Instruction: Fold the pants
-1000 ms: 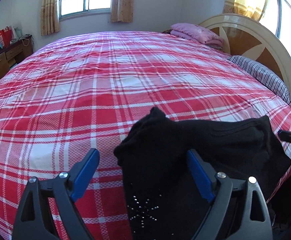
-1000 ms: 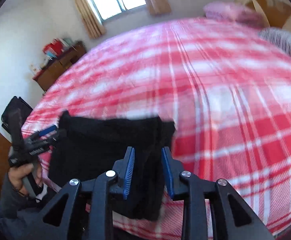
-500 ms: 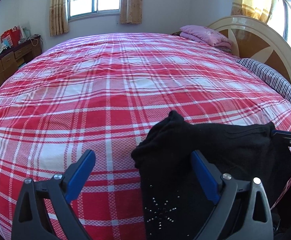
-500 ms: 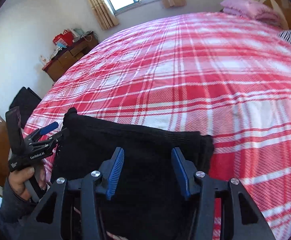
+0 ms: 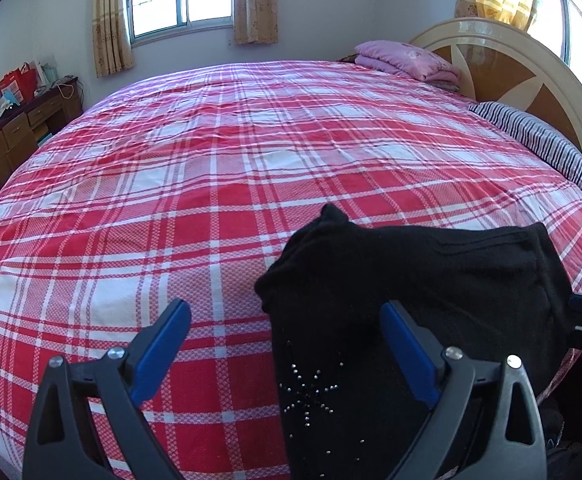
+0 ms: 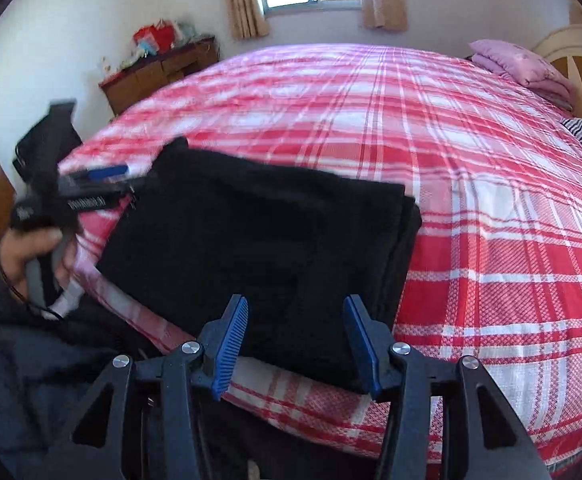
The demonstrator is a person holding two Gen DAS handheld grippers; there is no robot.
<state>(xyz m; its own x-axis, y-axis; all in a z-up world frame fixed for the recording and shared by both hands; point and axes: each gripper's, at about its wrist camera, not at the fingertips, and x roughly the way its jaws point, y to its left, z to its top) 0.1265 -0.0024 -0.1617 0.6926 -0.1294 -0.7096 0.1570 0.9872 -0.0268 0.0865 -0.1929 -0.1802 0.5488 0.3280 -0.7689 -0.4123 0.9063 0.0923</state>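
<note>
Black pants (image 5: 431, 280) lie folded in a rough rectangle at the near edge of the bed, with a star of small studs (image 5: 311, 392) on the closest part. My left gripper (image 5: 287, 324) stands wide open over their left end; the pads touch no cloth. In the right wrist view the same pants (image 6: 259, 240) spread flat ahead of my right gripper (image 6: 295, 336), which is open, its blue fingers (image 6: 231, 336) hovering at the near hem without pressing on it. The left gripper (image 6: 95, 188) shows there too, held in a hand (image 6: 27, 252).
A red and white plaid sheet (image 5: 211, 160) covers the big bed. Folded pink bedding (image 5: 407, 60) and a striped pillow (image 5: 539, 140) lie by the headboard (image 5: 531, 72). A wooden dresser (image 5: 15, 136) stands at the left wall. Dark clothing (image 6: 31, 380) fills the space below the bed edge.
My right gripper's jaws have spread from a narrow gap to a wider one, and it has rolled and drawn back off the pants. The left gripper has barely shifted.
</note>
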